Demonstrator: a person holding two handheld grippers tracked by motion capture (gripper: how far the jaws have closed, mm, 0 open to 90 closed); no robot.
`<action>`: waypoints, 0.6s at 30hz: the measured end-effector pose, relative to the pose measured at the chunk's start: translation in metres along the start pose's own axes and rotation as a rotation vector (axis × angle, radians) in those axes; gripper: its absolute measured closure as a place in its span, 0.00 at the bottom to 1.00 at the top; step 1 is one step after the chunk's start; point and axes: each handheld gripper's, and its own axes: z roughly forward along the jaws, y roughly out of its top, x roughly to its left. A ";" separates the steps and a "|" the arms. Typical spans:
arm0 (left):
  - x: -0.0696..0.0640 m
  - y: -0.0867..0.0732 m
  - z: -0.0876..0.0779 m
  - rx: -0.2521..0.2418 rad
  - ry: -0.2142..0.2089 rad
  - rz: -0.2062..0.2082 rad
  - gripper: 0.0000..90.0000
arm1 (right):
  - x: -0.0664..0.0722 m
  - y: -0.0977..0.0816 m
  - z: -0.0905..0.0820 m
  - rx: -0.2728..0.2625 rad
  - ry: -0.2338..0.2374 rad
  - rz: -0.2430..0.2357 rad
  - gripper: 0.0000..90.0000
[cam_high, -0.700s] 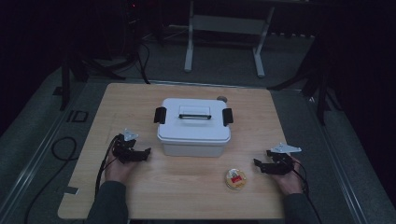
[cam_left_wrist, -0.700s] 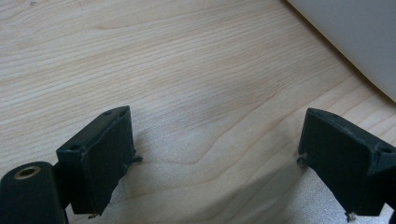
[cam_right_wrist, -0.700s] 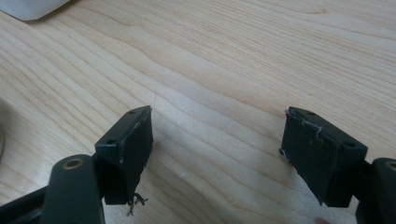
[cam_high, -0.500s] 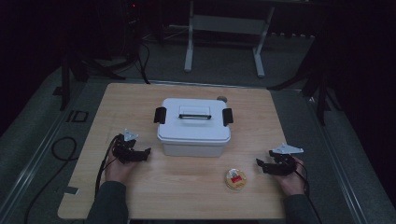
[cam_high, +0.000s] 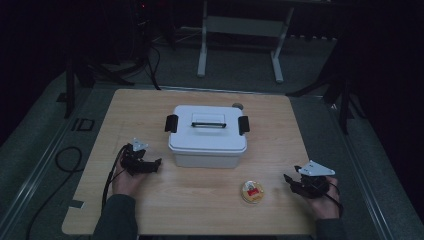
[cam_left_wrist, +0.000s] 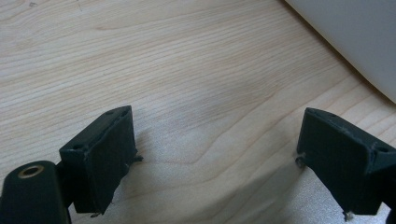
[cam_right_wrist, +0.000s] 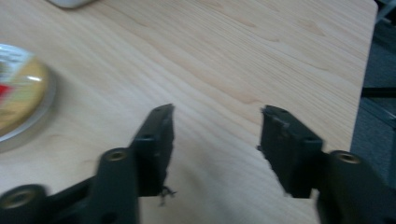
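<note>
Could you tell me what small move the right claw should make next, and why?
Probably a short slide toward the small round container. The right claw rests open and empty on the table, pointing toward it with bare wood between. The white box has both latches shut, and the left claw waits beside it.

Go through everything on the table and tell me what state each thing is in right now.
White storage box: lid on, both black side latches down, handle flat.
Small round container: upright on the table, lid on, untouched.
Left gripper: open, nothing between its jaws, beside the box.
Right gripper: open, nothing between its jaws, beside the round container.
</note>
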 end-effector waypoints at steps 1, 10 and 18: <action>0.000 0.000 0.000 0.000 0.000 0.000 0.13 | 0.002 0.001 -0.004 -0.001 0.009 -0.003 0.57; 0.000 0.000 0.000 0.000 0.000 0.000 0.13 | 0.034 0.003 -0.015 0.016 0.164 -0.029 0.99; 0.000 0.000 0.000 0.000 0.001 0.000 0.13 | 0.055 0.005 0.006 0.057 0.207 -0.089 1.00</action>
